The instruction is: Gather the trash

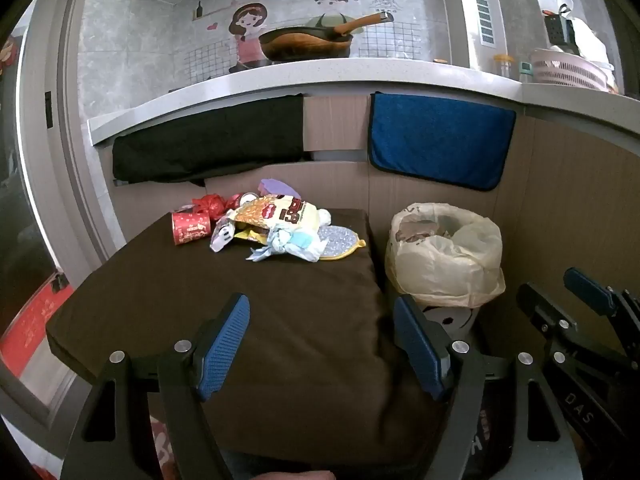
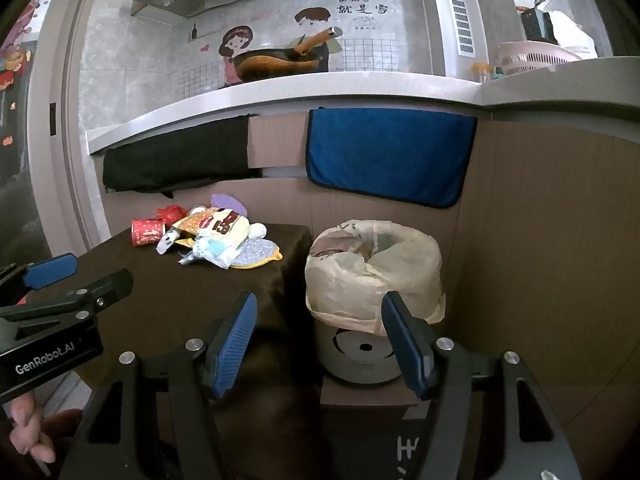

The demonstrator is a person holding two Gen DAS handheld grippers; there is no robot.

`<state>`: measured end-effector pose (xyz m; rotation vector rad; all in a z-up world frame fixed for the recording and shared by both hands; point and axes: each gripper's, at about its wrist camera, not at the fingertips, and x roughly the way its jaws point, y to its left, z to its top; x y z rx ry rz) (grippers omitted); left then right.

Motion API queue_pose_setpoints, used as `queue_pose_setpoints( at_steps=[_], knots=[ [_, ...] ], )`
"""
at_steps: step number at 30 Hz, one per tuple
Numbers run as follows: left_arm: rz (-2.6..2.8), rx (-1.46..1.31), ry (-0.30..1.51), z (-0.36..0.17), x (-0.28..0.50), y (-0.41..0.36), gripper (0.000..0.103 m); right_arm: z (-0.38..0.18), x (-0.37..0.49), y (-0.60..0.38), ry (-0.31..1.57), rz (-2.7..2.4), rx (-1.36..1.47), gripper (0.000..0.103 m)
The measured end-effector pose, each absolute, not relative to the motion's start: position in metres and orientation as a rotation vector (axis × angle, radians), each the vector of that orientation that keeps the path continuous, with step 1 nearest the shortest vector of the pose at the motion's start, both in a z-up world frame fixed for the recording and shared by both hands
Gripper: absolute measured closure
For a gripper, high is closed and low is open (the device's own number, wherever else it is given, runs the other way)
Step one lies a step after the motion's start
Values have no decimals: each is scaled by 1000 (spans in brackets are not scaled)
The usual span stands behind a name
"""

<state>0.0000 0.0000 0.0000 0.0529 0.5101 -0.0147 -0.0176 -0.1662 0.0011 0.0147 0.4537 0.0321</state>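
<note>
A heap of trash lies at the far end of a brown-covered table (image 1: 200,300): a red paper cup (image 1: 191,227) on its side, a red wrapper (image 1: 210,203), a yellow snack bag (image 1: 280,213), a knotted white and blue bundle (image 1: 292,242) and a quilted mat (image 1: 340,240). The same heap with the snack bag (image 2: 220,222) appears in the right wrist view. A bin lined with a pale plastic bag (image 1: 444,254) (image 2: 374,268) stands right of the table. My left gripper (image 1: 320,342) is open over the table's near part, nothing between its fingers. My right gripper (image 2: 320,344) is open, empty, in front of the bin.
A kitchen counter (image 1: 320,76) with a wok (image 1: 308,42) runs behind. A black cloth (image 1: 208,140) and a blue towel (image 1: 440,140) hang below it. Cardboard panels (image 2: 540,220) wall the corner behind the bin. A pink basket (image 1: 568,70) sits on the counter at right.
</note>
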Motion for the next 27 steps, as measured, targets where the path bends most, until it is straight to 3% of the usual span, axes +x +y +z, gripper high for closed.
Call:
queue_pose_setpoints(
  at_steps=[27],
  knots=[
    [-13,55,512,0,0,0,28,0,-18,-170,452,39,25,41]
  ],
)
